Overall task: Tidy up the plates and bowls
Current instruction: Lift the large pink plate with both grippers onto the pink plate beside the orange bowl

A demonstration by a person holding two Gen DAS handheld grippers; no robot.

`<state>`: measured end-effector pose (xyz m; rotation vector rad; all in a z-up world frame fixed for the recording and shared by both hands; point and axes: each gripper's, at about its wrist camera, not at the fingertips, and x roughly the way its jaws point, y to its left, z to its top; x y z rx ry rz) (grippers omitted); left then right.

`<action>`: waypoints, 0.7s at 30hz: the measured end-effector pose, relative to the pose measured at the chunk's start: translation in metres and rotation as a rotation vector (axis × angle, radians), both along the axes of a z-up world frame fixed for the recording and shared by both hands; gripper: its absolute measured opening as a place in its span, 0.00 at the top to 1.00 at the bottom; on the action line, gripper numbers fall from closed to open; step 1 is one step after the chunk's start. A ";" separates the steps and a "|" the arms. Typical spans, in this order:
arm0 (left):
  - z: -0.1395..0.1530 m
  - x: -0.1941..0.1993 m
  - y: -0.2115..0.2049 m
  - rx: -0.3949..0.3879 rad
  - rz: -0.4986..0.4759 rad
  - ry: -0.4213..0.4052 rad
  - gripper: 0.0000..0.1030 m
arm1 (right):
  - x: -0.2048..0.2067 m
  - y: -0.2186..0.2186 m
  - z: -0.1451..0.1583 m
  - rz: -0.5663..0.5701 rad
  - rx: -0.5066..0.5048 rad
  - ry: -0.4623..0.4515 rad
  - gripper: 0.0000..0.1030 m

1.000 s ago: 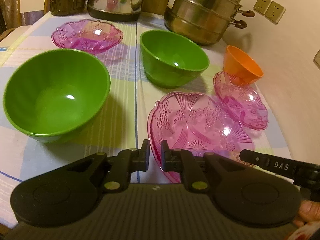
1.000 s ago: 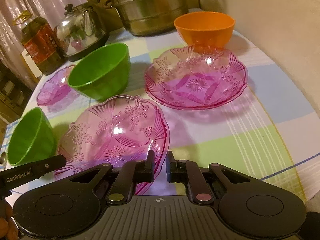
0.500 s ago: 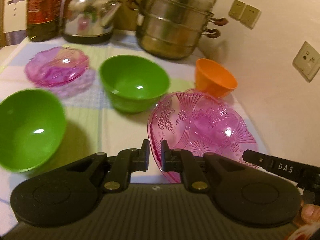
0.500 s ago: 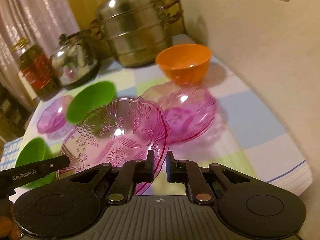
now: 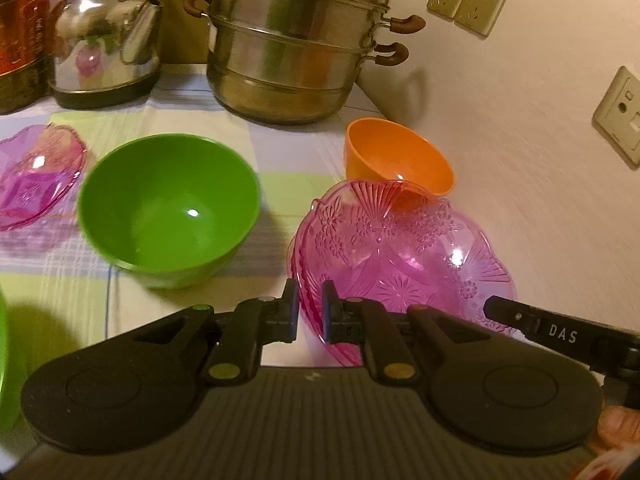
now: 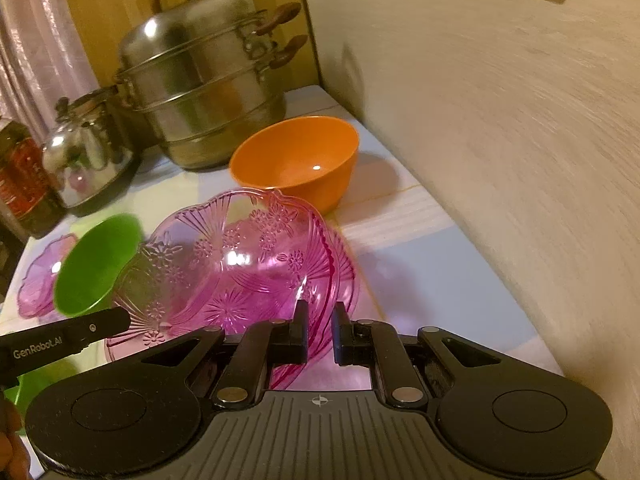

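Observation:
Both grippers hold one pink glass plate point(image 5: 392, 248) by opposite rim edges. My left gripper point(image 5: 310, 310) is shut on its left rim. My right gripper point(image 6: 320, 330) is shut on its right rim, and the plate point(image 6: 240, 264) tilts up to the left. It hangs just over a second pink plate point(image 6: 346, 276) on the table, whose rim shows beneath. An orange bowl point(image 5: 396, 156) stands just behind. A green bowl point(image 5: 170, 204) stands to the left, and a small pink dish point(image 5: 36, 176) lies at the far left.
A steel steamer pot point(image 5: 296, 44), a kettle point(image 5: 106, 44) and an oil bottle point(image 5: 20, 32) stand along the back. The wall point(image 5: 520, 160) runs close on the right. Another green bowl's edge point(image 5: 4, 360) shows at the left.
Both grippers have lifted the pink plate off the table and carried it right and back, over the second pink plate near the orange bowl.

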<state>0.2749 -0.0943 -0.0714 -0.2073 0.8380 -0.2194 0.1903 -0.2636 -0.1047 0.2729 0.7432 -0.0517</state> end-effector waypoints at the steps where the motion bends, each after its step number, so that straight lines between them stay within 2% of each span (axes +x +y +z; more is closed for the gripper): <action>1: -0.002 0.004 -0.002 0.004 -0.003 0.005 0.90 | 0.004 -0.001 -0.002 0.000 -0.001 0.002 0.89; 10: -0.022 0.019 -0.010 0.029 -0.016 0.035 0.90 | 0.027 -0.008 -0.019 0.008 -0.031 0.040 0.89; 21: -0.030 0.025 -0.011 0.039 -0.014 0.043 0.90 | 0.037 -0.003 -0.026 0.028 -0.074 0.048 0.89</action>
